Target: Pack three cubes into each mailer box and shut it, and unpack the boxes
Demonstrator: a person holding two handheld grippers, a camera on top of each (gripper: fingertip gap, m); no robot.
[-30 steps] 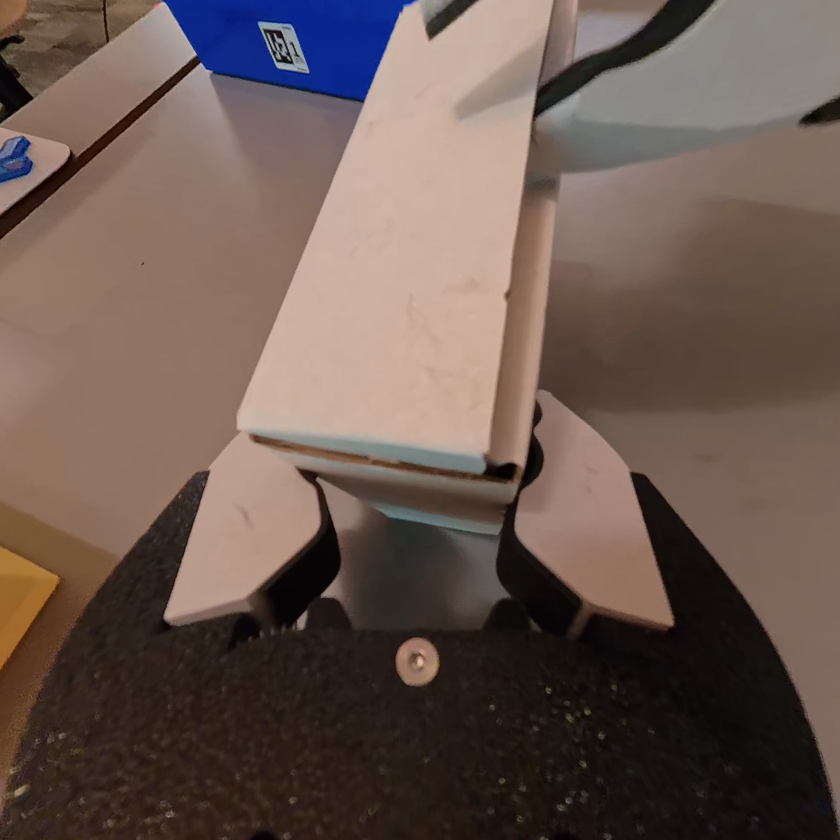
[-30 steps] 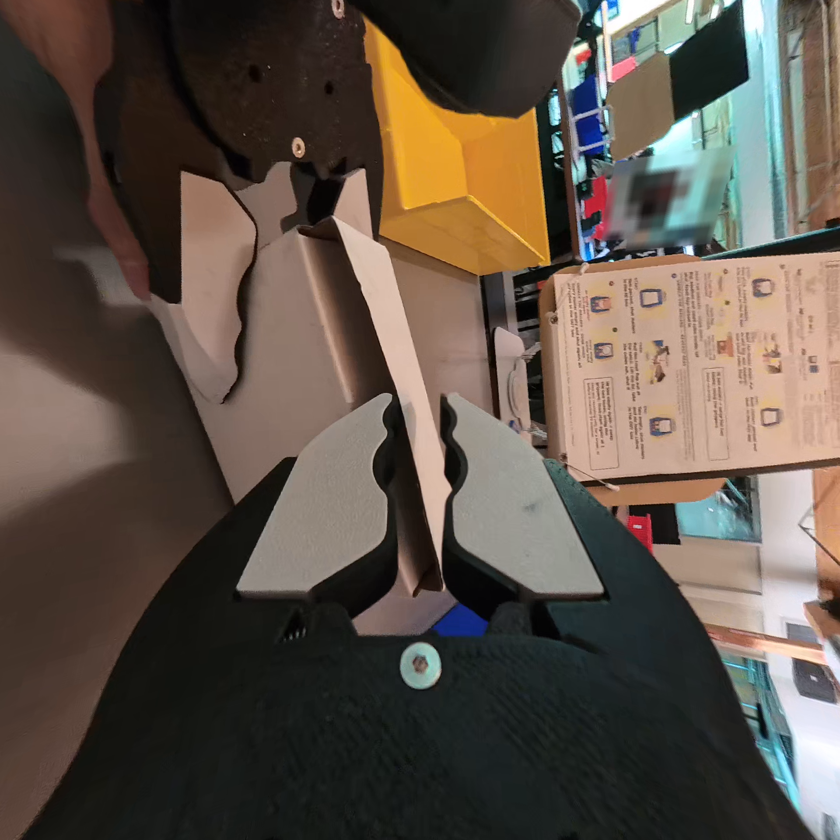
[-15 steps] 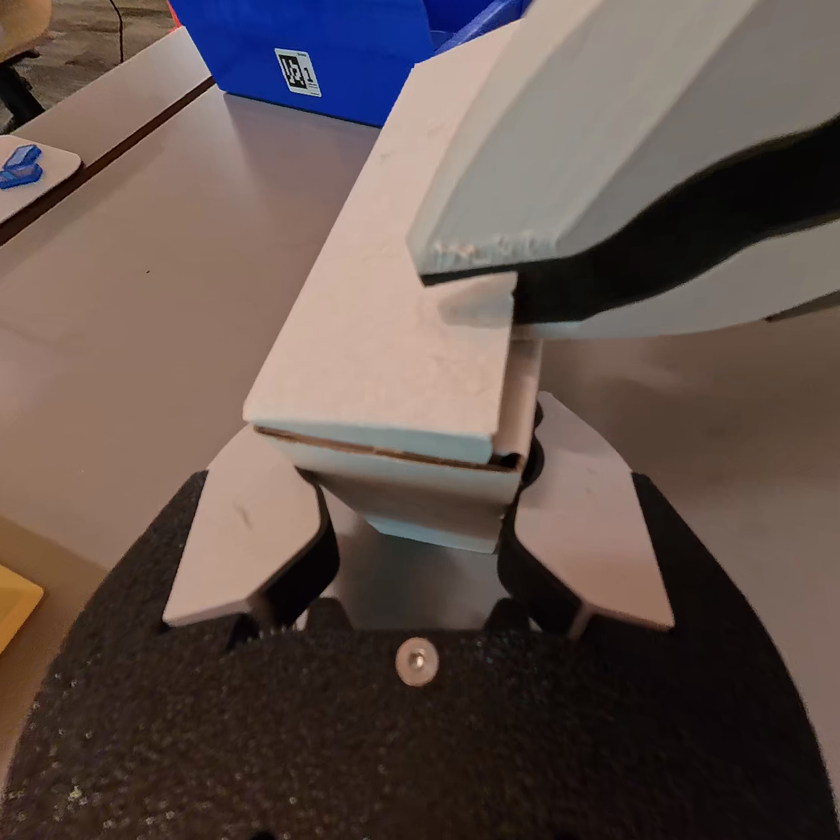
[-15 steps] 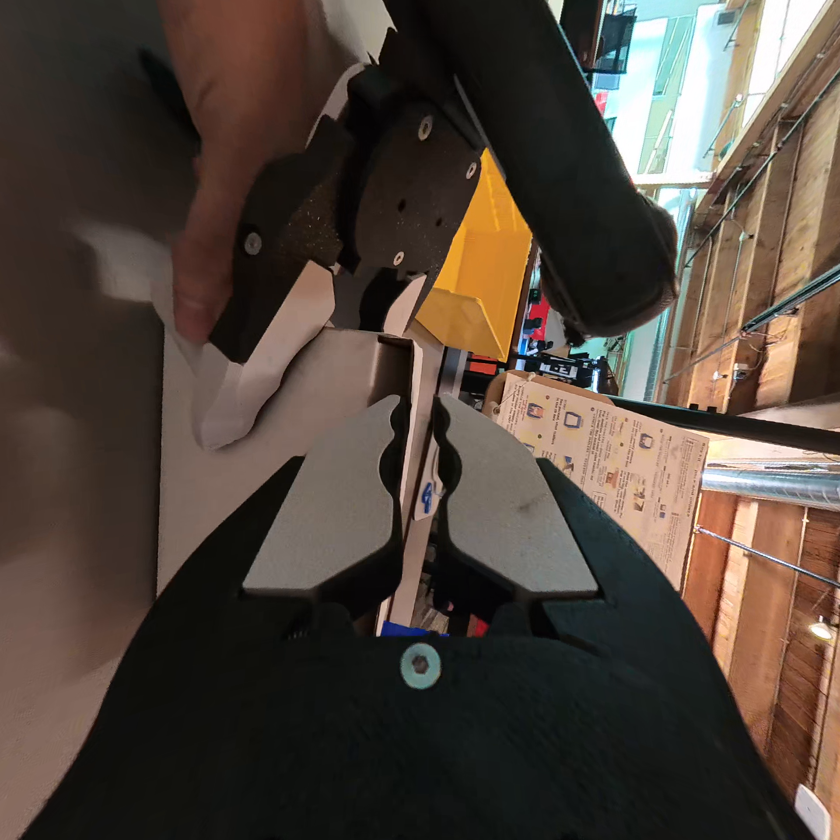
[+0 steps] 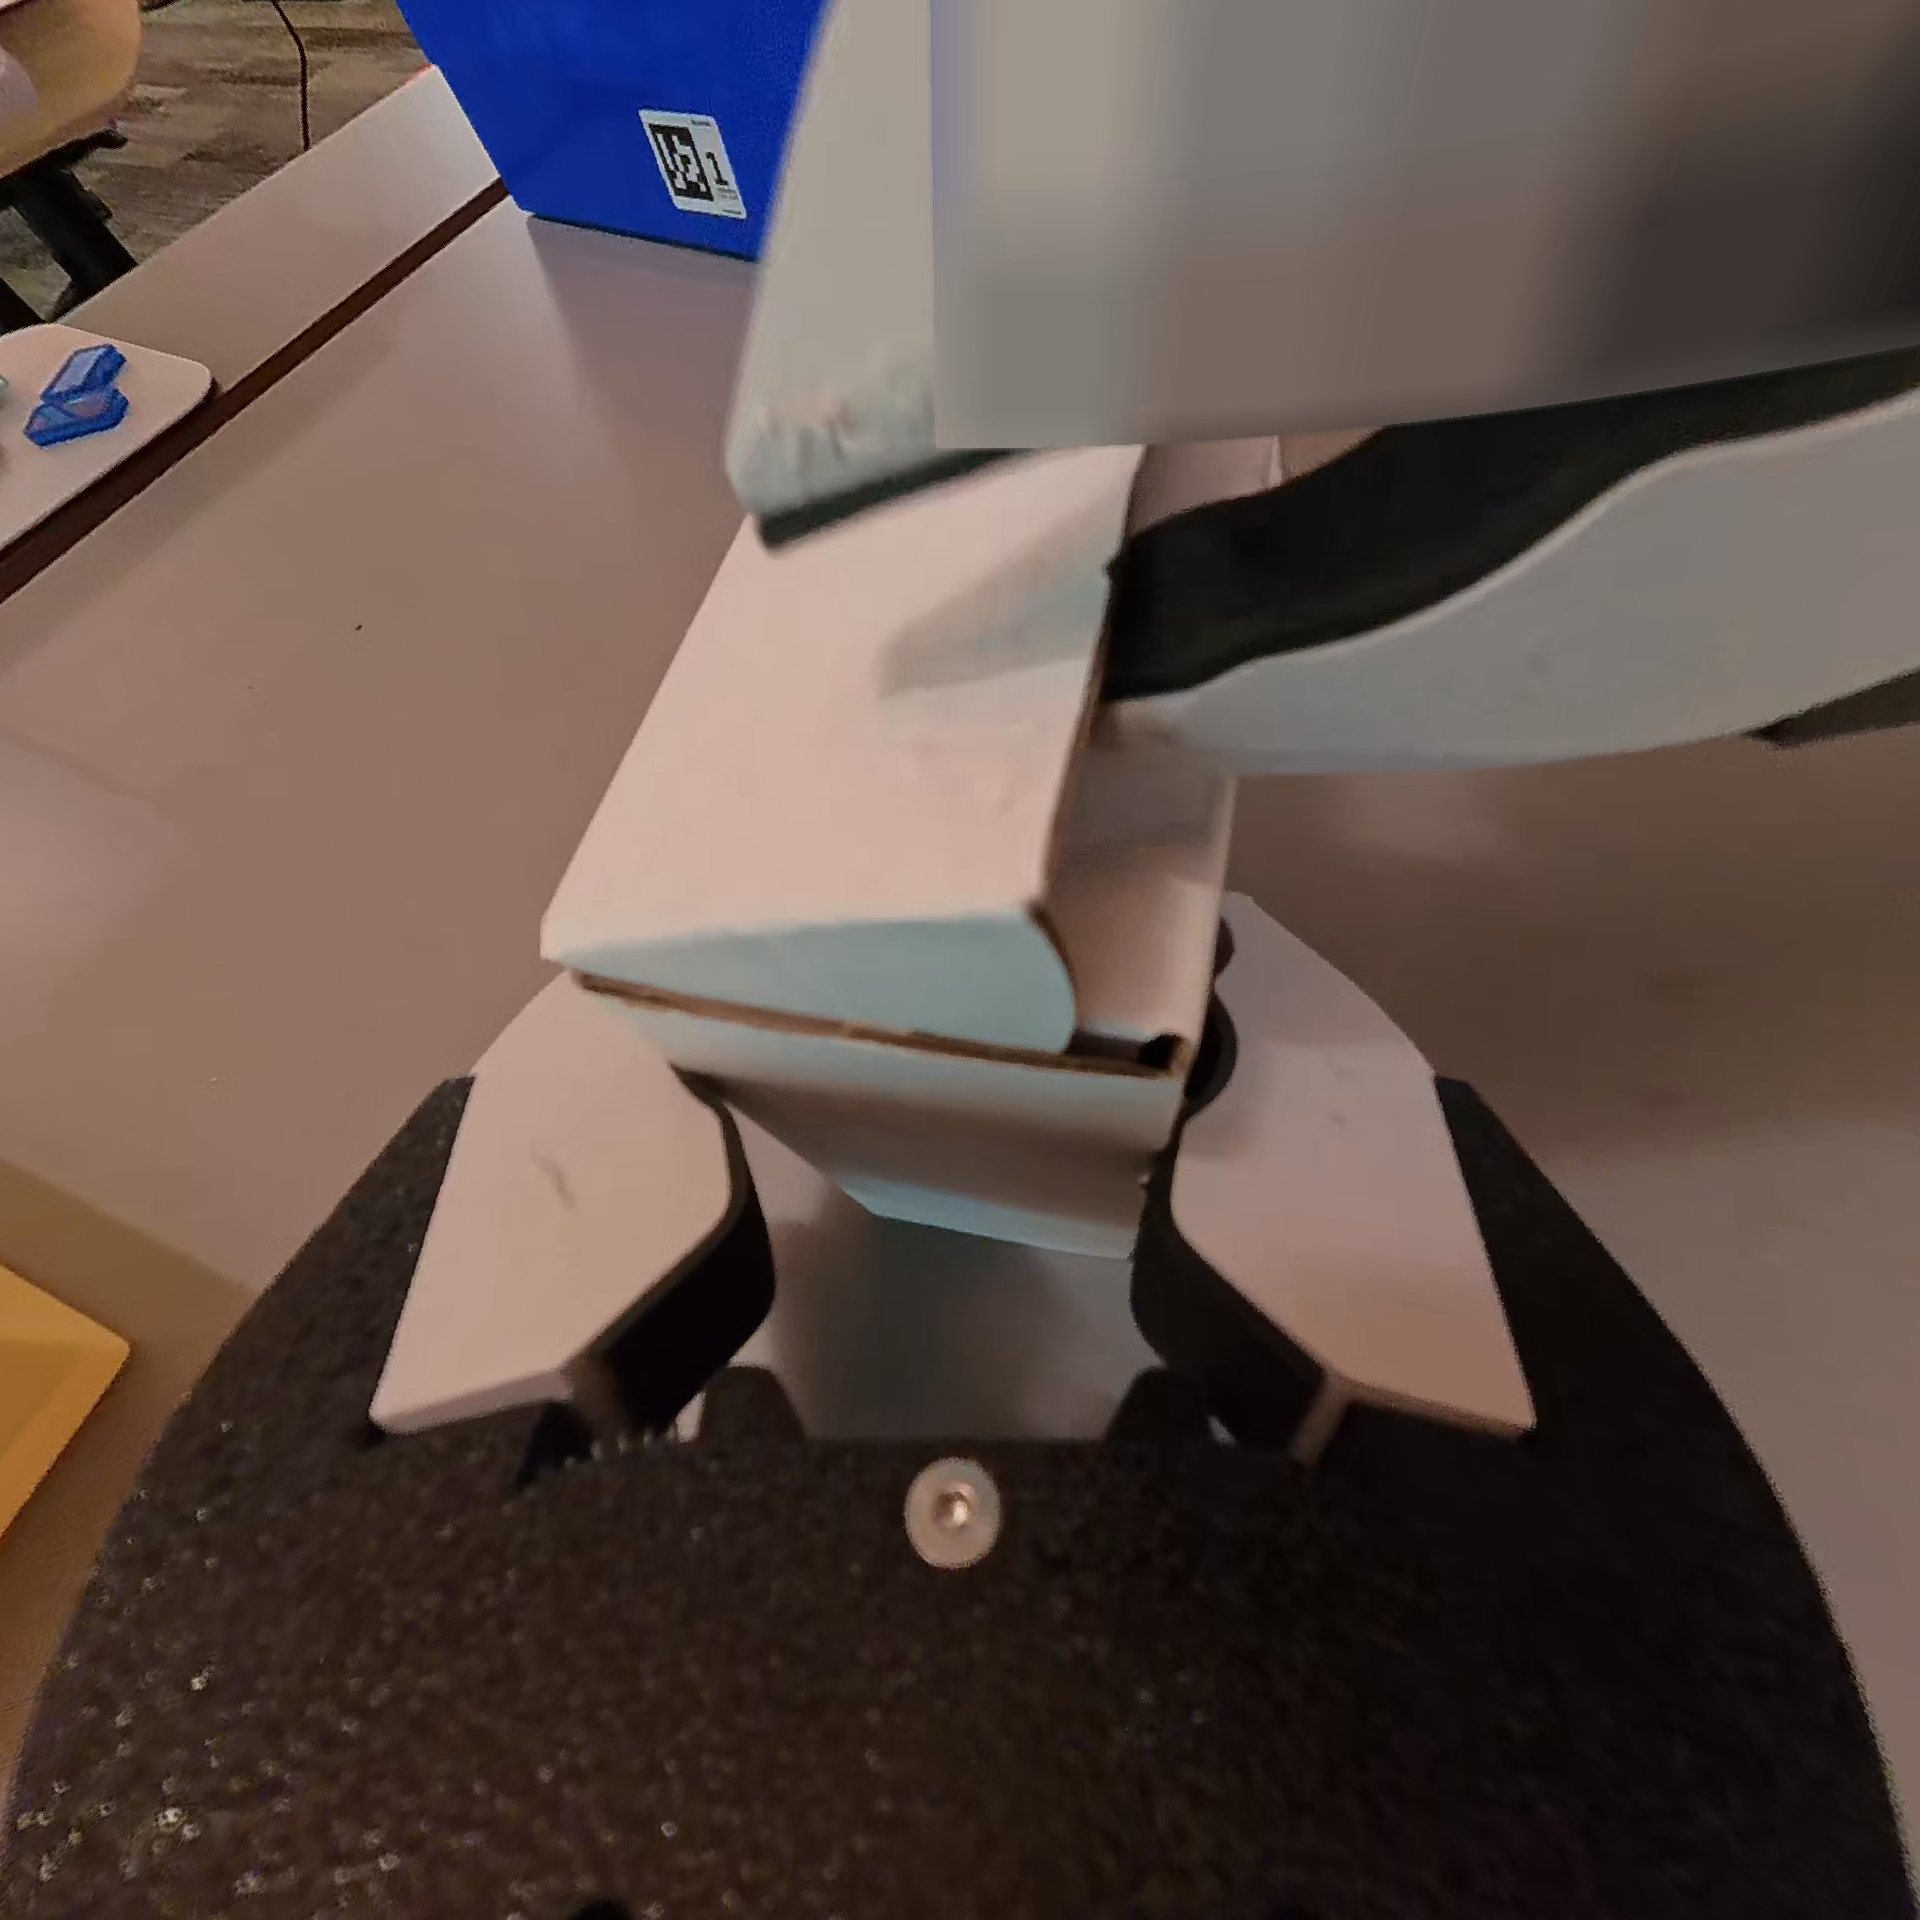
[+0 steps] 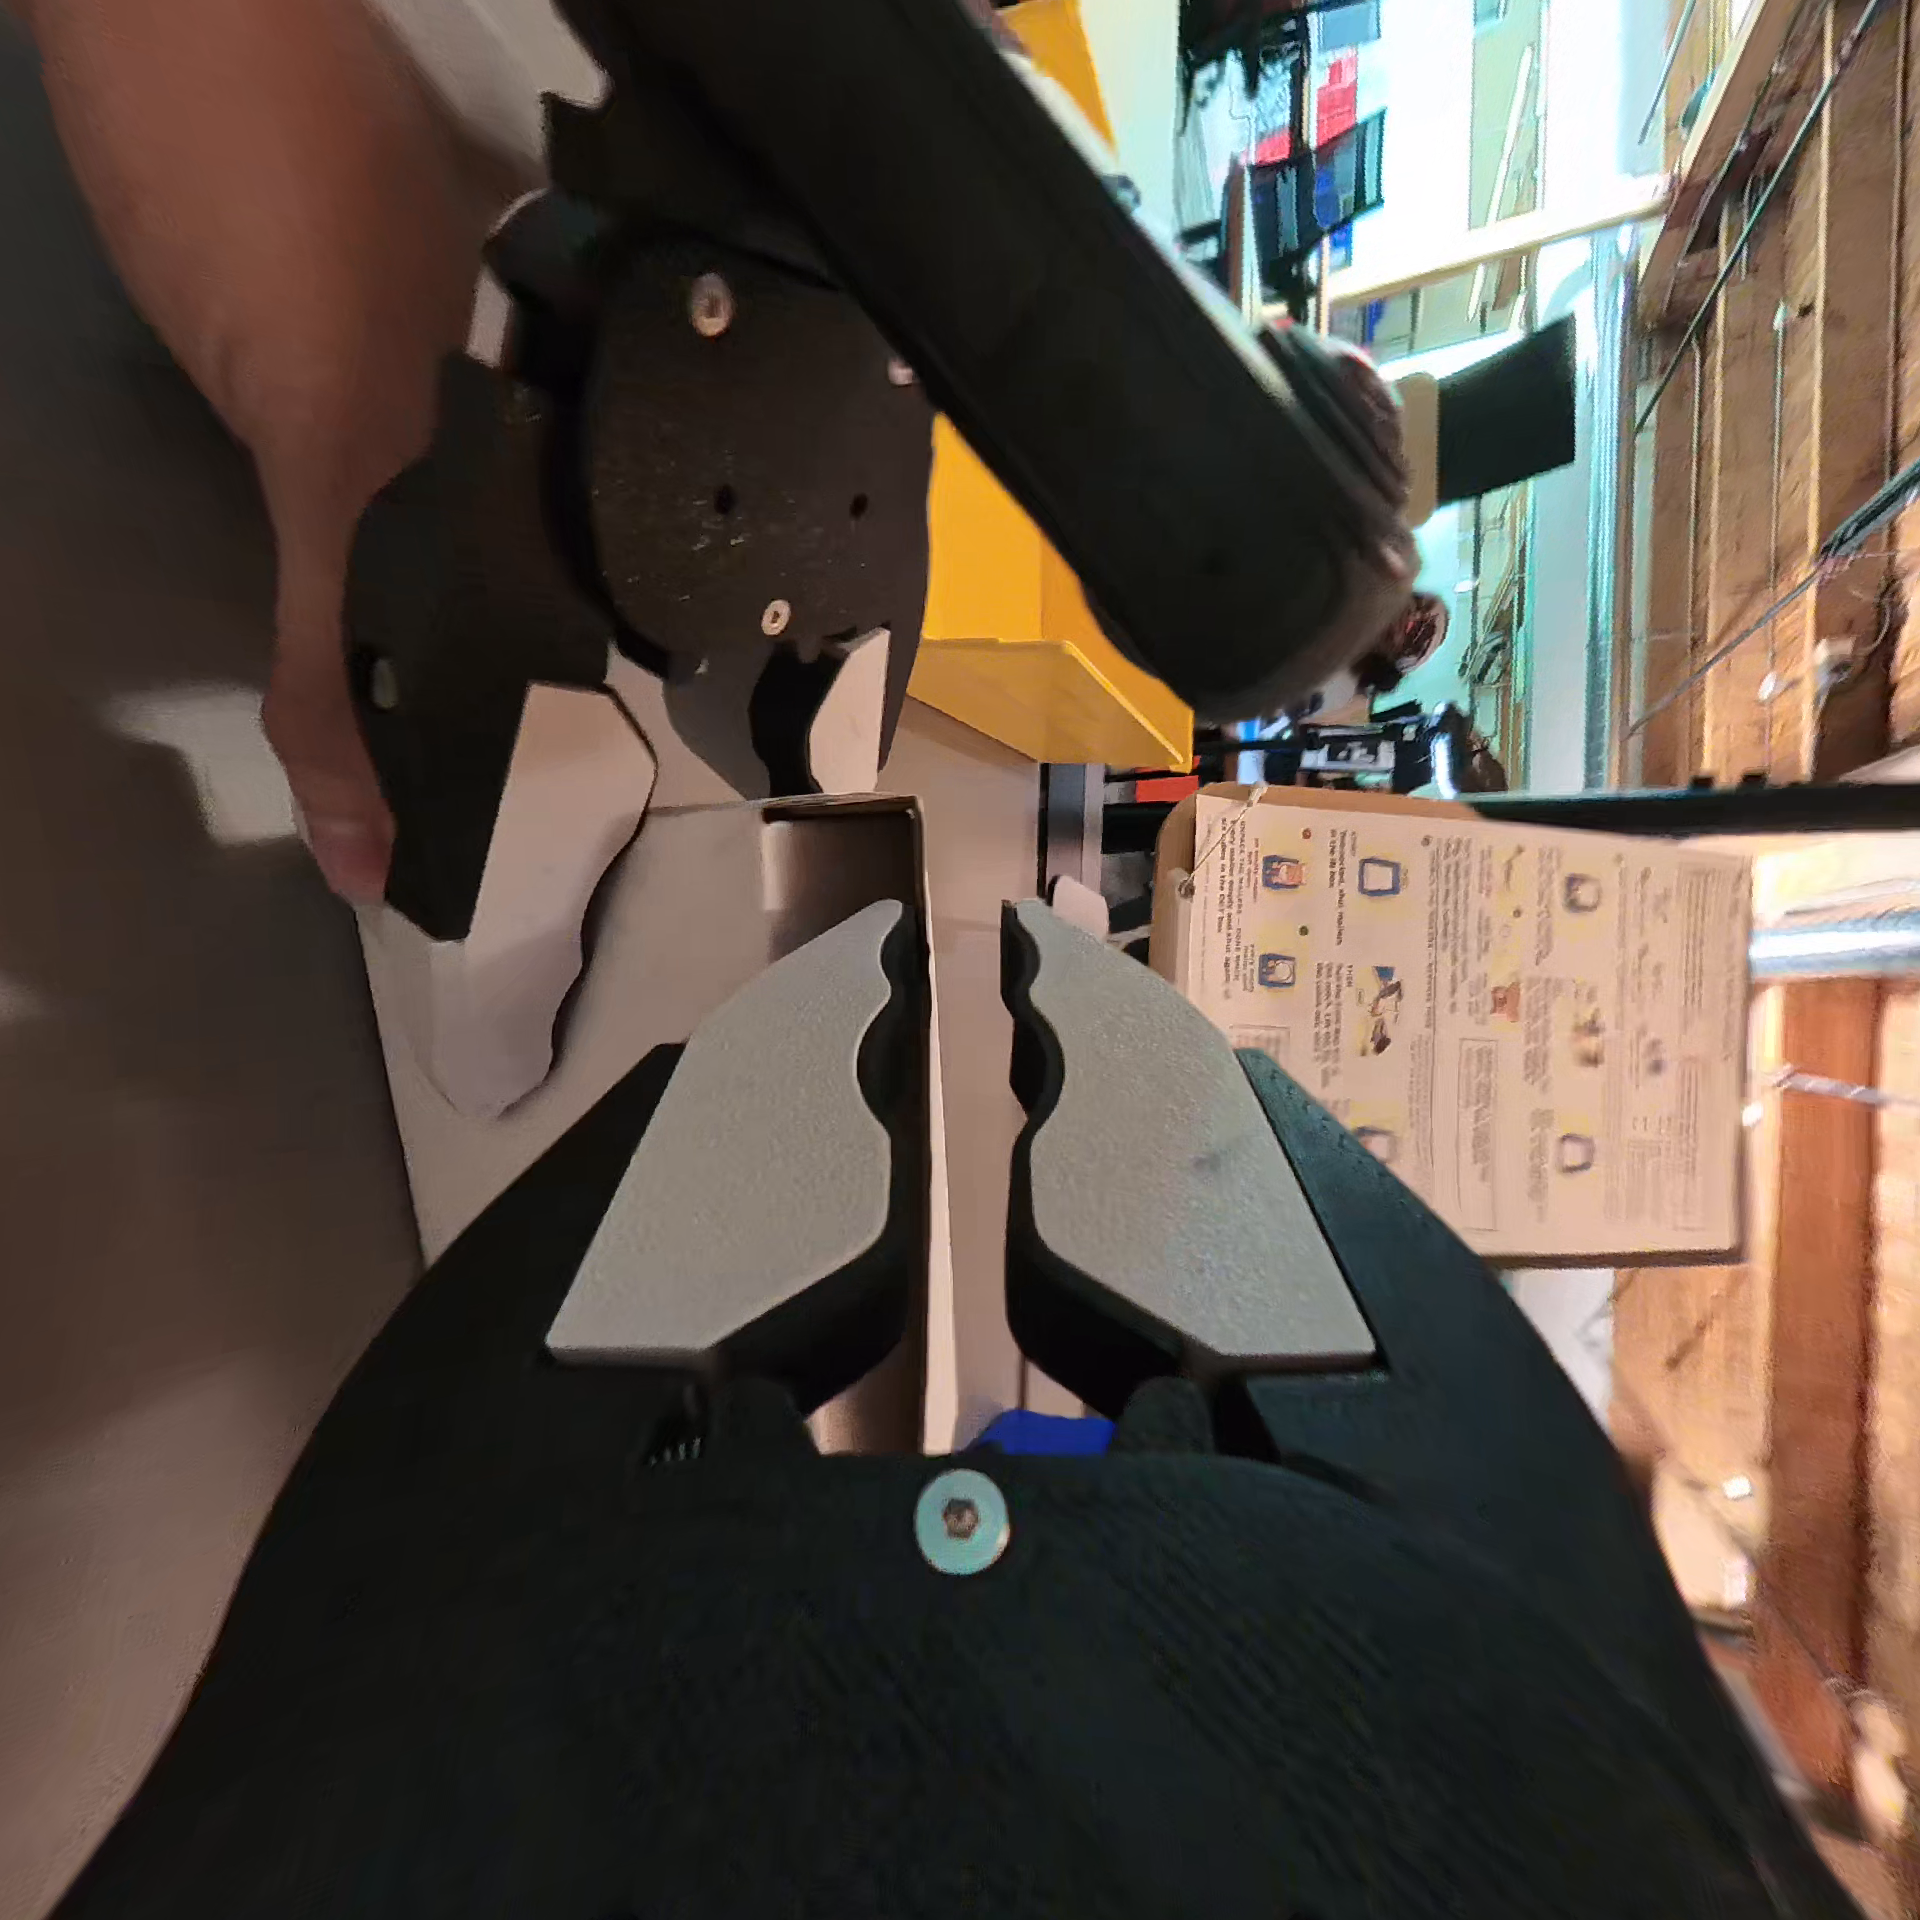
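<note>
Mailer box [image 5: 831, 790], white cardboard, is held up off the table [image 5: 312, 644] between the two claws, its long axis running straight away from the left claw [image 5: 956, 1132]. That claw is clenched on the box's near end: the fingers [image 5: 1340, 1174] press the two side walls, and the lid's tucked front flap faces the camera with a thin brown seam under it. So the lid looks down at this end, though whether any cubes are inside cannot be told.

From the right, the right claw [image 6: 961, 1091] comes in across the box's axis, partway along its length. In its own view the fingers [image 6: 769, 1122] straddle a thin cardboard wall at the box's right edge; a narrow gap shows beside the right pad, so the grip looks loose or just easing rather than firmly pinched. Beyond it, the box interior shows as an open corner [image 6: 831, 862] near the left claw [image 6: 790, 748], which suggests this side is not fully shut.

Judged from this, the coming move turns on that side wall: it lies edge-on between the right claw's pads, and the right hand is the nearer one to work it while the left steadies the end.

Farther out stand a blue bin [image 5: 623, 104] on the table and a yellow bin [image 6: 997, 623].
</note>
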